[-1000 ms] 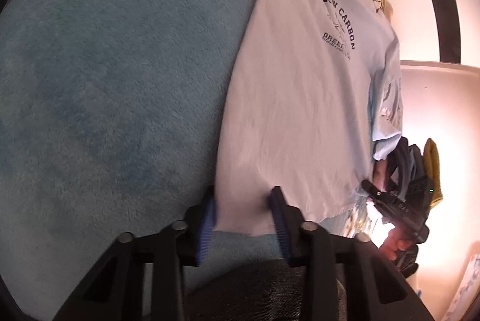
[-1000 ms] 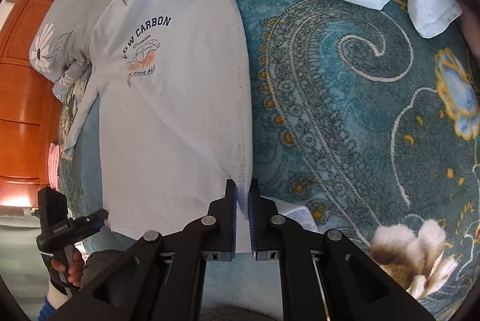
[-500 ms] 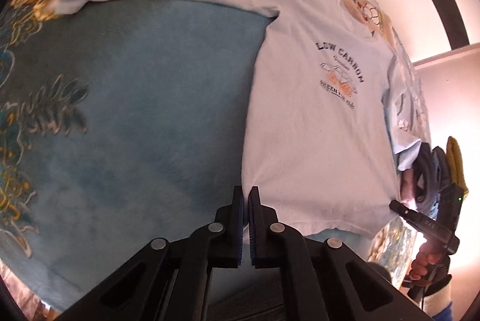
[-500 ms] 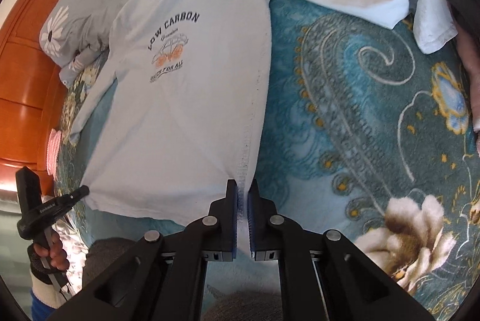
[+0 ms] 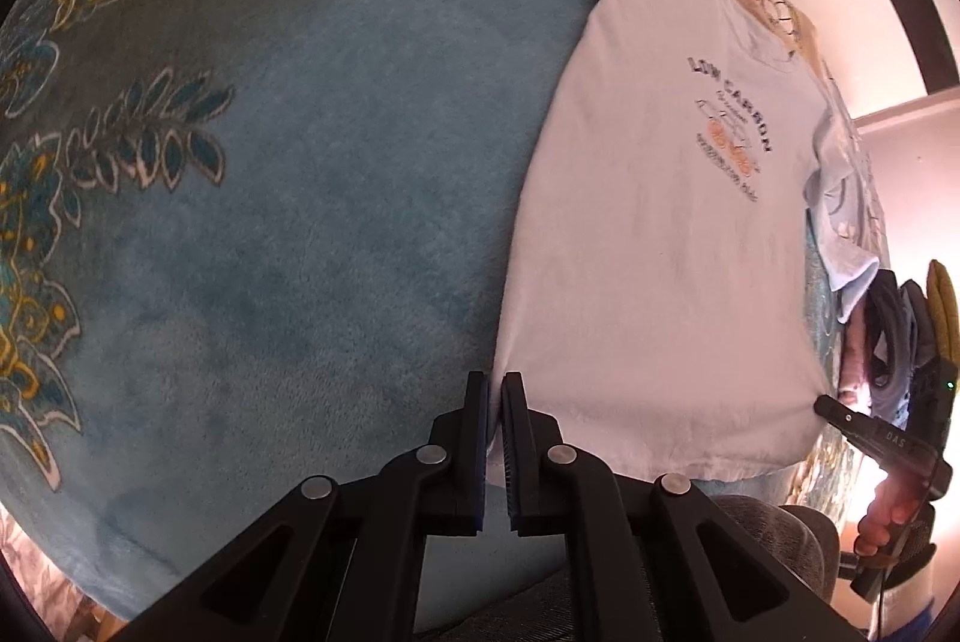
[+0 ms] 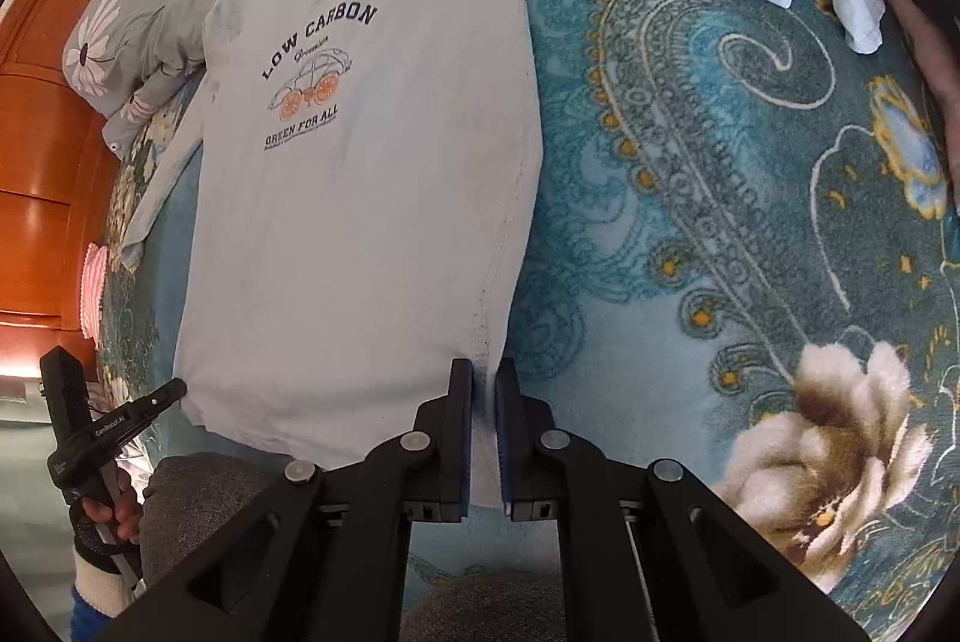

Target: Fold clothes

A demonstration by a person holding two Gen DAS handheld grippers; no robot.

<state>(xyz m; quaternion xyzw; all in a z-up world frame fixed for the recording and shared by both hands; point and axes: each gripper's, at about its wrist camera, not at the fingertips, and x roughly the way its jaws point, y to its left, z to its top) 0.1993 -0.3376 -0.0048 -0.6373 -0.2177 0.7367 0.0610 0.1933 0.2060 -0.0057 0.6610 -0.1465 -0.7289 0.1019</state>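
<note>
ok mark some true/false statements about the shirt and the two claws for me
1. The left claw is shut on a bottom corner of the t-shirt. True.
2. The right claw hangs open above the blanket. False: it is shut on the shirt's other bottom corner.
3. The shirt lies print side up. True: "LOW CARBON" shows.
4. The shirt is already folded in half. False: it lies spread out with its sleeves out to the sides.
5. The blanket is plain white. False: it is teal with a floral paisley pattern.
</note>
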